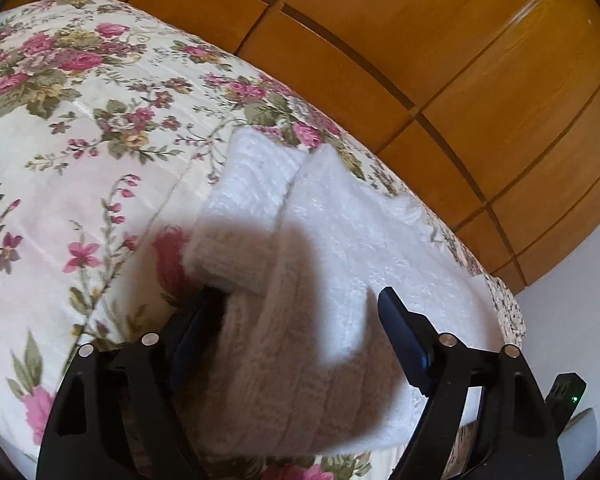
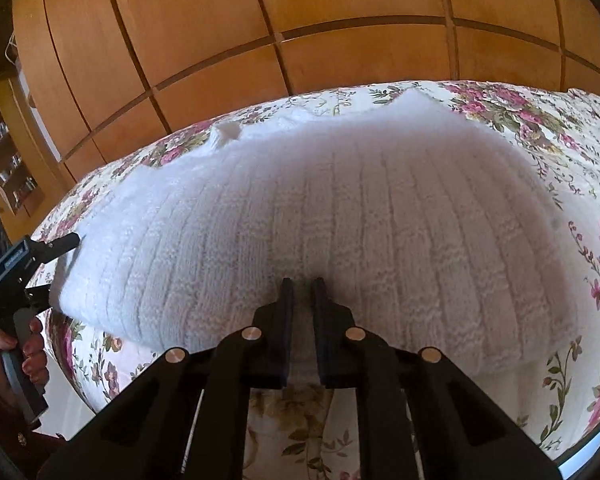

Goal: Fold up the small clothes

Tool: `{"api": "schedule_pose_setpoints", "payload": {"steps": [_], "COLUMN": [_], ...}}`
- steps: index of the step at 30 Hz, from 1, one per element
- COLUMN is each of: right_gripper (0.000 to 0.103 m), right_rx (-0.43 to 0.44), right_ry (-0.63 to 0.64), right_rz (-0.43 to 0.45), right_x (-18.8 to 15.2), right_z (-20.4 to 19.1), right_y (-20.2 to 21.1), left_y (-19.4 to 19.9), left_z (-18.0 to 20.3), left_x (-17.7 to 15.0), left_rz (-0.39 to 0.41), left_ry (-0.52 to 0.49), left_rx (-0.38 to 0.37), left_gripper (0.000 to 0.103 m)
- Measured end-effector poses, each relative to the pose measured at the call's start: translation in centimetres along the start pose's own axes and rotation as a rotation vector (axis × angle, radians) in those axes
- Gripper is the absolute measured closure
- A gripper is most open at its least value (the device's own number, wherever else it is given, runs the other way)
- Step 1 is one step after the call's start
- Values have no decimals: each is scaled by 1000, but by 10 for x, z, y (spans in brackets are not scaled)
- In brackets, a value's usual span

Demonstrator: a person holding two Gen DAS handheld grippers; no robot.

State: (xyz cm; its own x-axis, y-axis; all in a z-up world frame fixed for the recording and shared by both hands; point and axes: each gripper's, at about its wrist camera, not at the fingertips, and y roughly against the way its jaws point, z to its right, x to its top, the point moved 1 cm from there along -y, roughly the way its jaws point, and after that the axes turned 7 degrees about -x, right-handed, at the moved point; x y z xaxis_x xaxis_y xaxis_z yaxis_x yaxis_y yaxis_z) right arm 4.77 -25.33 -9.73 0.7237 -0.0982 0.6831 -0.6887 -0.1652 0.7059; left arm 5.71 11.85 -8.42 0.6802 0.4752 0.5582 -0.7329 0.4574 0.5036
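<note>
Your right gripper point(image 2: 302, 284), nearly closed, apparently pinches the white knit garment's point(image 2: 320, 216) near hem at 6 o'clock; left gripper point(image 1: 300, 300) gapes wide around its 9 o'clock end on the floral bedspread point(image 1: 80, 140).

We are seeing a white ribbed, fluffy knit garment point(image 2: 300, 220), a matt floral quilted bedspread point(image 1: 60, 168), and seemingly glossy orange wooden panels point(image 2: 220, 20).

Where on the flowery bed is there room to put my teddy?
Bare floral bedspread lies left of the white ribbed knit garment. It is crowded by the left gripper and right gripper, both at the garment.
</note>
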Motion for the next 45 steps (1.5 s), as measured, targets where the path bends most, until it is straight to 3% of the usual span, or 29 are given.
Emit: {"api": "schedule_pose_setpoints", "payload": {"steps": [4, 10, 12, 14, 19, 20, 21, 23, 27, 31, 37, 42, 45], "right_gripper": [94, 94, 94, 94, 94, 94, 94, 94, 94, 94, 92, 84, 83], "right_rx": [-8, 13, 32, 42, 46, 45, 46, 49, 62, 54, 53, 88, 43], "right_ry": [10, -23, -51, -65, -72, -74, -78, -86, -112, -111, -140, -132, -122], "right_rz": [9, 6, -1, -6, -11, -11, -13, -18, -27, -26, -42, 12, 53], "right_x": [-1, 0, 1, 2, 3, 3, 3, 4, 5, 5, 10, 24, 31], "right_z": [-1, 3, 6, 8, 9, 9, 9, 10, 14, 12, 12, 15, 29], "right_y": [1, 0, -1, -1, -1, -2, -1, -2, -3, -3, 2, 27, 50], "left_y": [-2, -8, -16, -22, -30, -33, -35, -41, -37, -28, -19, -23, -27], "left_z": [2, 0, 3, 0, 0, -1, 0, 1, 15, 31, 80, 124, 146], "left_x": [-2, 5, 6, 5, 11, 14, 15, 18, 26, 37, 52, 57, 56], "left_rz": [-8, -39, -80, -99, -118, -124, -133, -161, -143, -109, -75, -80, -89], "left_ry": [38, 92, 83, 94, 128, 140, 145, 157, 102, 89, -11, -102, -150], "left_rx": [-97, -137, -120, -111, -112, -115, -111, -109, -93, -132, -210, -268, -293], "left_gripper": [23, 25, 44, 51, 51, 56, 68, 74, 81, 82, 83, 83, 83]}}
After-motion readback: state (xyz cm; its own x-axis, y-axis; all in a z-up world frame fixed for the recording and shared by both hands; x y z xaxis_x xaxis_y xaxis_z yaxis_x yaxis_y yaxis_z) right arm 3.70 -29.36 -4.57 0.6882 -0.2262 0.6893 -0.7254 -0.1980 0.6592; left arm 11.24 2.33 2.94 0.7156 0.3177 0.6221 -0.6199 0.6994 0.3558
